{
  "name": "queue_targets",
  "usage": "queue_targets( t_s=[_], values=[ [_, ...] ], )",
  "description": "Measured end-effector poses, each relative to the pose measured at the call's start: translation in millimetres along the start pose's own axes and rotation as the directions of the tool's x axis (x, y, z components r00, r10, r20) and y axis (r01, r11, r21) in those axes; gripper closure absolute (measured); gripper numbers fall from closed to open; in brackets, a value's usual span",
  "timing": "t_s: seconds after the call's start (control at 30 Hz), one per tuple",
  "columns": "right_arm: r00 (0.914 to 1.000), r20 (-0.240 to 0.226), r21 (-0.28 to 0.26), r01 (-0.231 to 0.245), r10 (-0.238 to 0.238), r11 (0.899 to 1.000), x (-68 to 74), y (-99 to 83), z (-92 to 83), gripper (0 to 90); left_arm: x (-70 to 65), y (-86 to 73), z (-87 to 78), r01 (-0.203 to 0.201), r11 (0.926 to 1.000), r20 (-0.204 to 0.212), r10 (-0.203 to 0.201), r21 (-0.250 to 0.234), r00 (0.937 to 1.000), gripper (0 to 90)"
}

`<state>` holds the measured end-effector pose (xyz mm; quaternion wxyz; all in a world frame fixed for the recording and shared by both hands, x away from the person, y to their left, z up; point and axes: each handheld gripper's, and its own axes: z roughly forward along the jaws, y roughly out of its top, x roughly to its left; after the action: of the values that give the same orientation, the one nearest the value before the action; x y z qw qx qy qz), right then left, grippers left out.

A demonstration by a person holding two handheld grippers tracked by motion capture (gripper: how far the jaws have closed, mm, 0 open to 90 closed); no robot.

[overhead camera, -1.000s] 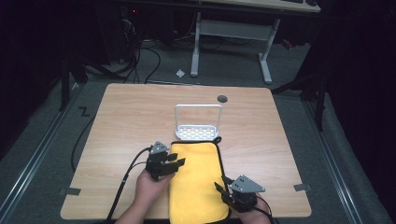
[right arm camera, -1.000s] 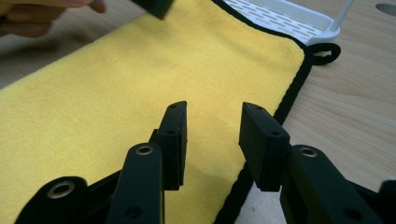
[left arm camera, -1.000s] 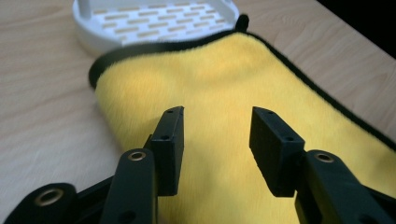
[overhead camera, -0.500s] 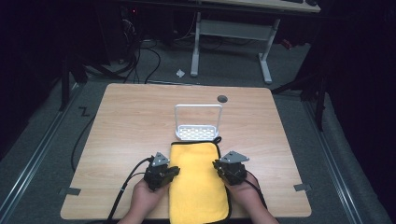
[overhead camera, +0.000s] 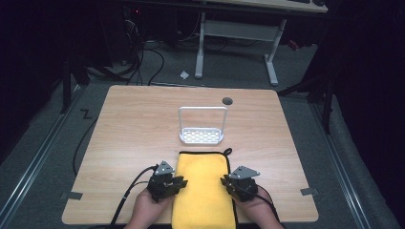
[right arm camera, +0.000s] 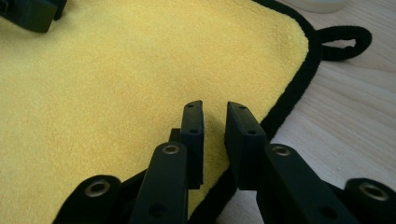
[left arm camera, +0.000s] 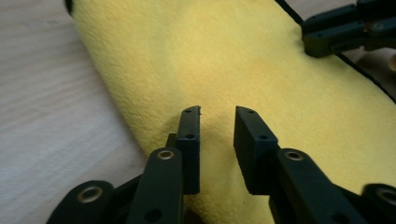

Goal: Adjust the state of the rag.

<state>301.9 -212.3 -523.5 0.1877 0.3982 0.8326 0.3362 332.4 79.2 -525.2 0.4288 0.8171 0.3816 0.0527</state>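
On the near part of the tabletop (overhead camera: 129, 129), a yellow cloth (overhead camera: 203, 191) with a black hem lies flat, folded into a long strip that runs from the front edge toward the white wire rack (overhead camera: 202, 126). The rack stands just beyond the cloth's far end, apart from it. A small black hanging loop (right arm camera: 344, 37) projects from the cloth's far right corner and rests on the wood.

The left tool (overhead camera: 180, 183) sits at the cloth's left edge, about midway along the strip. In the left gripper view its jaws stand a little apart above the yellow pile, just inside the folded edge, with nothing pinched between them; they have just been opening. State: released.

The right tool (overhead camera: 223, 180) sits at the cloth's right edge, directly opposite the left one. In the right gripper view its jaws are slightly parted over the yellow surface, just inside the black hem, with no fabric caught between them; they too have just been opening. State: released.

A round dark grommet (overhead camera: 227, 100) lies in the wood beyond the rack.
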Motion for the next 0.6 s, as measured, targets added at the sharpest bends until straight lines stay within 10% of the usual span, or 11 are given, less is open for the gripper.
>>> queue_targets(
  t_s=[0.13, 0.33, 0.5, 0.6],
  values=[
    [0.9999, -0.014, -0.009, -0.008, 0.008, 1.000, -3.1, -0.3, 1.4, 77.6, 21.6, 13.6, 0.8, 0.068, 0.9958, -0.074, -0.073, -0.061, 0.9946, 55.8],
    [0.9999, -0.016, -0.010, 0.005, -0.005, 1.000, -3.8, -0.2, 1.9, 77.5, 46.0, 38.7, 22.2, 0.175, 0.9830, -0.035, -0.177, -0.055, 0.9835, 44.6],
    [0.9998, -0.016, -0.012, 0.007, -0.007, 1.000, -4.1, -0.5, 1.9, 77.5, 53.8, 45.5, 40.2, 0.239, 0.9709, -0.047, -0.239, -0.008, 0.9698, 55.6],
    [0.9999, -0.016, -0.012, 0.005, -0.005, 1.000, -4.0, -1.1, 1.6, 76.7, 54.7, 44.1, 40.4, 0.210, 0.9776, -0.060, -0.211, -0.009, 0.9757, 67.2]
  ],
)
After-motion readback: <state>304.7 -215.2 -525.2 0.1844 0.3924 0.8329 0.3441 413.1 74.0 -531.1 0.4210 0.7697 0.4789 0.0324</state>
